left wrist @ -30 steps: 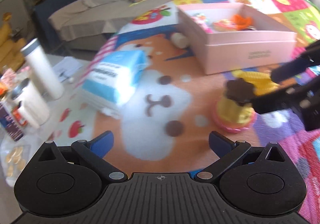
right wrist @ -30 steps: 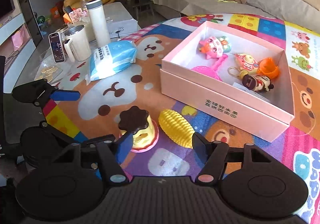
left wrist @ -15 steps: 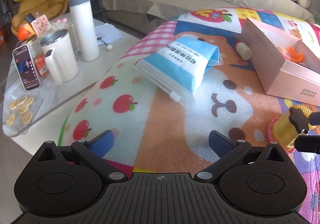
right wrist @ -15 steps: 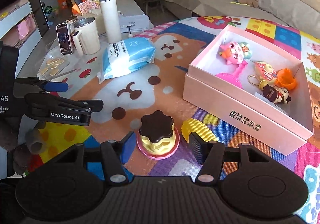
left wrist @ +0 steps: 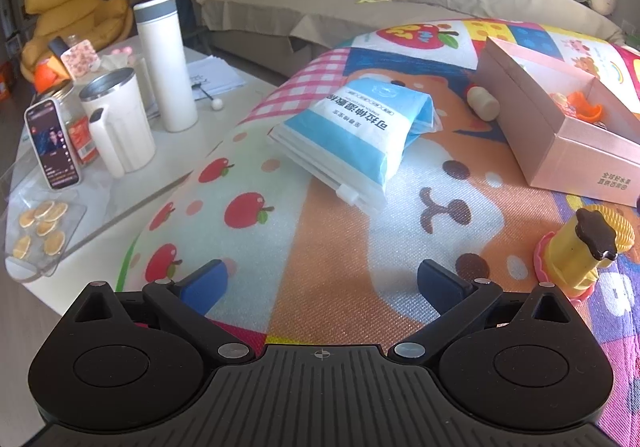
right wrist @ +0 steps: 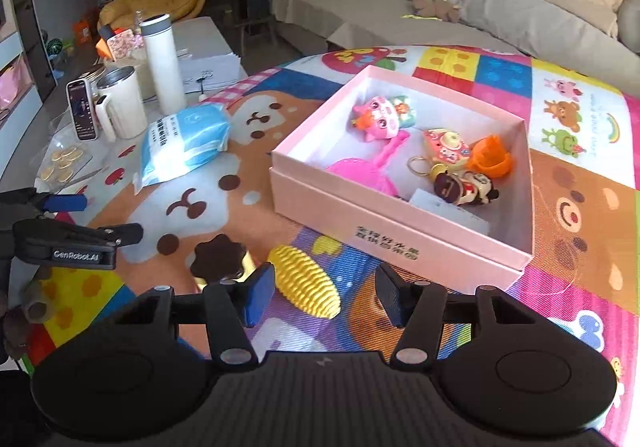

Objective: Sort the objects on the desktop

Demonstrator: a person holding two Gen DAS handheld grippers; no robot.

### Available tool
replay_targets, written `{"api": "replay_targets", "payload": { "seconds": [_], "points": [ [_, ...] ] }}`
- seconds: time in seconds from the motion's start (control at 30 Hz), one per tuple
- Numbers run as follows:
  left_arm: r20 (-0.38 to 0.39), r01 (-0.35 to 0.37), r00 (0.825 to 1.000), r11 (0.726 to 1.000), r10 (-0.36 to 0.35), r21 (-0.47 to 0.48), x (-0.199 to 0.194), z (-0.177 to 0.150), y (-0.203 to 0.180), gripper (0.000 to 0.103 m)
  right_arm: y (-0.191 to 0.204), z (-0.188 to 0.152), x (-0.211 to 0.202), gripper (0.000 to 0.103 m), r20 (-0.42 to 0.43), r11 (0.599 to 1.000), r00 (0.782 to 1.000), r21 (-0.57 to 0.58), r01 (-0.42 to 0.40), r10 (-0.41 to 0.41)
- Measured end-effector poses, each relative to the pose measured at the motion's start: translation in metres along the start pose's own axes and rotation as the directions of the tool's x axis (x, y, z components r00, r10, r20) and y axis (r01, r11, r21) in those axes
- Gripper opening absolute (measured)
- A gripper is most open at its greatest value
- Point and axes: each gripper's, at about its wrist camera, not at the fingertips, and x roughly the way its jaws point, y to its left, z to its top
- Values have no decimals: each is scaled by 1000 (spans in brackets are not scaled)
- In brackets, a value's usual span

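Observation:
A yellow pudding toy with a brown top [left wrist: 580, 255] stands on the colourful mat; in the right wrist view [right wrist: 220, 261] it sits just left of my right gripper's left finger. A yellow ribbed shell toy [right wrist: 304, 281] lies between the fingers of my right gripper [right wrist: 324, 293], which is open and empty. The pink box [right wrist: 384, 243] holds several small toys. My left gripper [left wrist: 320, 281] is open and empty, low over the mat; it shows at the left of the right wrist view [right wrist: 92, 219]. A blue wipes pack [left wrist: 356, 135] lies ahead of it.
A cream cylinder [left wrist: 484, 103] lies by the box's far corner. On the white table at left stand a white flask [left wrist: 166, 63], a mug [left wrist: 120, 119], a phone [left wrist: 52, 143] and a tray of snacks [left wrist: 40, 227]. A sofa stands behind.
My left gripper has swung left, off the pudding toy toward the wipes pack and table. My right gripper has shifted right, from around the pudding toy to around the shell toy.

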Motion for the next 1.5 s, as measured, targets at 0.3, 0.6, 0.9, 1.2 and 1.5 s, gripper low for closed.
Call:
{"api": "replay_targets", "payload": {
  "seconds": [0.3, 0.6, 0.9, 1.2, 1.5],
  "points": [
    [28, 15, 999, 999, -17, 46, -2, 0, -3, 103, -20, 69, 30, 56, 71, 997, 995, 44, 66, -69],
    [129, -7, 992, 993, -8, 118, -16, -1, 6, 103, -1, 111, 102, 56, 25, 987, 998, 146, -67, 64],
    [179, -45, 983, 993, 25, 108, -28, 5, 20, 103, 37, 119, 110, 59, 5, 986, 992, 106, -128, 128],
    [95, 222, 964, 950, -247, 218, -46, 8, -23, 103, 25, 84, 37, 58, 1, 999, 1000, -52, -16, 16],
    [22, 274, 956, 919, -292, 285, -33, 1, -109, 103, -6, 31, -8, 59, -46, 999, 999, -31, -13, 11]
  ]
}}
